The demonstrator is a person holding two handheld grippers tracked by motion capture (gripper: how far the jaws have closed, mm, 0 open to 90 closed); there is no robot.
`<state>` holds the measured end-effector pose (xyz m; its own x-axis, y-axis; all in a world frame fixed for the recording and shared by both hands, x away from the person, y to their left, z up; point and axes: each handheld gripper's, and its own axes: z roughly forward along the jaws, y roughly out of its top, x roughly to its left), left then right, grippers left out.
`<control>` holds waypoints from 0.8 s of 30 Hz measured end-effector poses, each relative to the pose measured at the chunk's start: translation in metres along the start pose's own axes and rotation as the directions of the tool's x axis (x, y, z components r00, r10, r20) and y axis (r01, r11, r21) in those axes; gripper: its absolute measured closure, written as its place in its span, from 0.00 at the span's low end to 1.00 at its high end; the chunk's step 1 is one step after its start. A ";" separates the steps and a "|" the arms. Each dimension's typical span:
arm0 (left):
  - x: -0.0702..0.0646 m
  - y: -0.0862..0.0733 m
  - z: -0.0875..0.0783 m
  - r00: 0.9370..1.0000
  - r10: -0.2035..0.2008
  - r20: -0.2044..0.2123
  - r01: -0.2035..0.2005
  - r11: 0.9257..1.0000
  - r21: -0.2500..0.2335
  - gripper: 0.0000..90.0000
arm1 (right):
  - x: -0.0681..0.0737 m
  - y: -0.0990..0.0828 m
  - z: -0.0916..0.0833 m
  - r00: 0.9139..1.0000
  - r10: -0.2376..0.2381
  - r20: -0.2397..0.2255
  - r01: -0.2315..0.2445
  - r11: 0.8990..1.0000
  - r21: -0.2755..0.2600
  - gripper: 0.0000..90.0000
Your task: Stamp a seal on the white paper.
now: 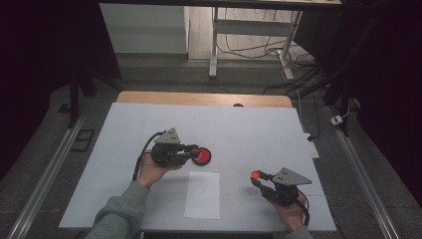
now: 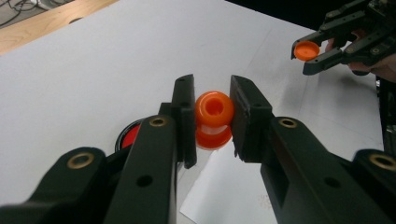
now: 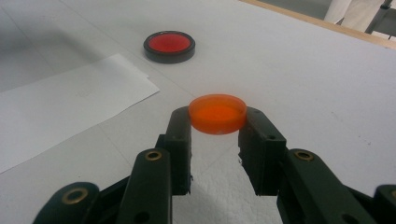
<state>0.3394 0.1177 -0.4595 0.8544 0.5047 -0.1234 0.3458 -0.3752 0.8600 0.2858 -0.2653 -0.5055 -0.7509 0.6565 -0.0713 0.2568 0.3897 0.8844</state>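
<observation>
Right now my left gripper (image 2: 212,119) has its two matte black jaws clamped on a small glossy orange plastic bottle (image 2: 214,119), rounded and bulging, with an open round mouth turned toward the camera. The jaws are drawn in as far as the bottle's sides allow, and the pads press on it from both sides. From the high view this gripper (image 1: 194,149) sits above the white table sheet (image 1: 249,129), with a round black dish with a red centre (image 1: 202,156) on the sheet just beyond its tips.

My right gripper (image 3: 217,122) pinches a flat round orange plastic cap (image 3: 218,113), smooth and slightly translucent, held level by its rim between the two tips. It is narrowed onto that cap, with nothing else between the jaws. In the high view this gripper (image 1: 257,177) is well apart from the left one, toward the near right of the sheet, holding the cap (image 1: 255,174) above the surface.

Between my hands lies a thin rectangular sheet of white paper (image 1: 202,194), flat on the table sheet. It carries faint grey print, too small for me to read. The table sheet looks matte and finely grained, with a pale wooden edge (image 1: 199,98) at its far side.
</observation>
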 end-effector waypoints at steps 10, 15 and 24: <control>-0.005 -0.001 0.000 1.000 0.001 0.006 -0.001 1.000 -0.001 0.80 | -0.001 0.000 0.000 1.000 0.003 -0.001 -0.003 1.000 -0.002 0.72; -0.007 -0.004 0.000 1.000 0.000 0.009 0.000 1.000 0.005 0.80 | -0.001 -0.001 0.001 1.000 0.003 -0.002 -0.003 1.000 -0.001 0.72; -0.017 -0.007 0.007 0.999 0.015 0.035 -0.016 1.000 0.023 0.80 | -0.001 -0.001 0.000 1.000 0.006 0.000 -0.006 1.000 0.001 0.72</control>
<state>0.3252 0.1060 -0.4667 0.8728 0.4711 -0.1276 0.3408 -0.4012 0.8502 0.2860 -0.2661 -0.5060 -0.7492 0.6590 -0.0661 0.2617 0.3862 0.8845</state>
